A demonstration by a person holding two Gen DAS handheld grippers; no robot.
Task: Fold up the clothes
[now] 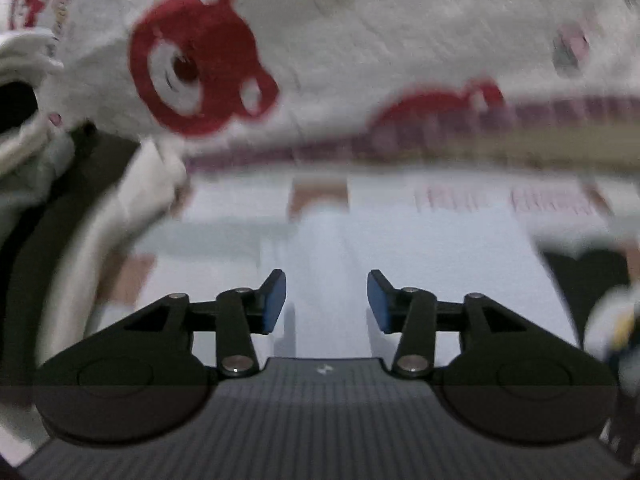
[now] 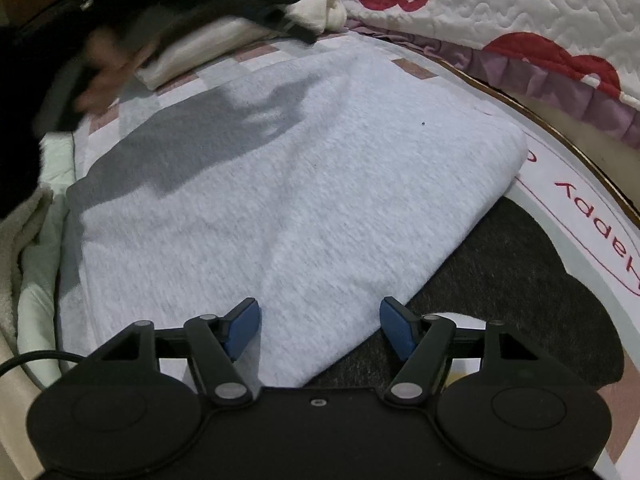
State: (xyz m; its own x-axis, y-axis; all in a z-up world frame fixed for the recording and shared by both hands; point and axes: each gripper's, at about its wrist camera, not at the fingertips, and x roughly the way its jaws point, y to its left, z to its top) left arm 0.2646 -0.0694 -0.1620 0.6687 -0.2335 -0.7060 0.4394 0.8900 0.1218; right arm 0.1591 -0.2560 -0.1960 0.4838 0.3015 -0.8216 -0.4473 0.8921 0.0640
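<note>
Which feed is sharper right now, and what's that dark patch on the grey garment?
Right wrist view: sharp; the grey garment shows its weave, and the dark patch is a cast shadow, not a stain; only the upper left corner smears. Left wrist view: motion-blurred throughout; the bear quilt and the garment are streaked, only the left gripper itself is crisp. Fisheye bends both edges.

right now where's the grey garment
In the right wrist view the grey garment lies flat mid-frame on the mat, ahead of the open right gripper, bear quilt beyond.

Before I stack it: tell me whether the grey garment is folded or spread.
Folded: the grey garment lies as a compact rectangle with a thick, rounded doubled edge at its right corner.
</note>
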